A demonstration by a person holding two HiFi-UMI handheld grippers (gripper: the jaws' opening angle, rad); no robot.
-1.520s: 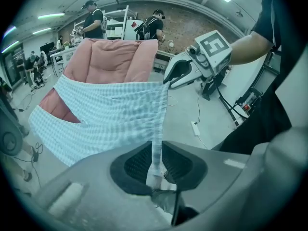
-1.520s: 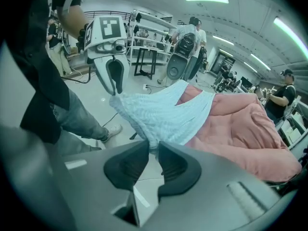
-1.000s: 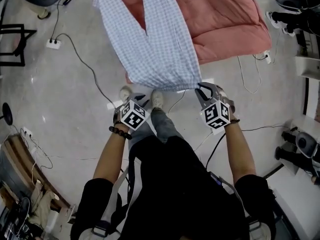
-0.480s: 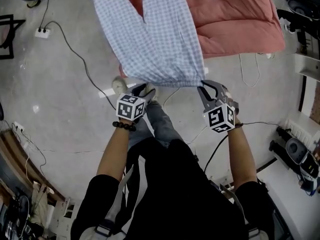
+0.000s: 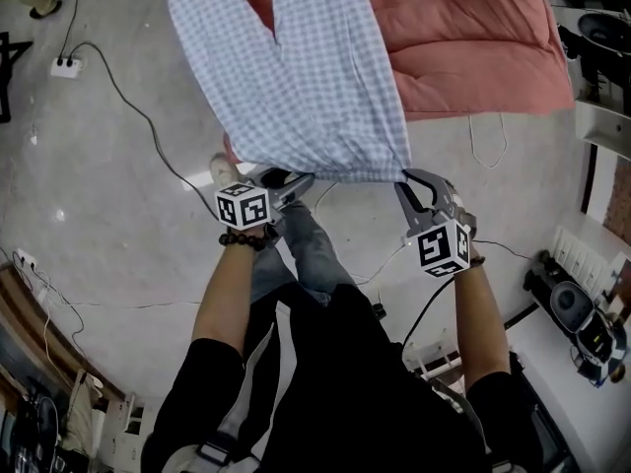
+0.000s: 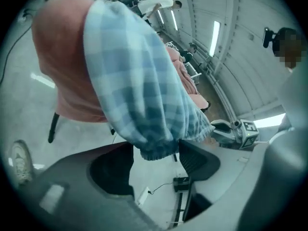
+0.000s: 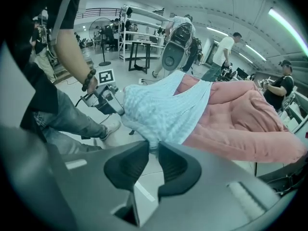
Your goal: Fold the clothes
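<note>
Checked garment [image 5: 296, 87]: blue-and-white. In the head view it runs from the top centre down to mid-frame, stretched between both grippers. It splits into two long panels toward the top edge. The upper part lies over the pink quilt [image 5: 463, 37], which fills the upper right of the frame. The lower gathered edge hangs off the quilt above the grey floor [image 5: 118, 215].

Left gripper [image 5: 296, 179]: at the garment's lower left corner, just left of frame centre, marker cube facing up. In the left gripper view the jaws stand well apart and have just been opening. The gathered hem [image 6: 156, 150] hangs in the gap between them. It sits close against the right-hand pad and clear of the left-hand one. Released, not pinching.

Right gripper [image 5: 407, 181]: at the garment's lower right corner, right of centre. In the right gripper view the jaws are nearly together, with a bunched fold of the checked cloth squeezed between the pads. Clenched on the garment.

In the head view the lower edge is pulled roughly level between the two grippers, just above the person's jeans leg [image 5: 306, 254].

A black cable [image 5: 148, 126] snakes across the floor at the upper left to a white power strip [image 5: 66, 66].
</note>
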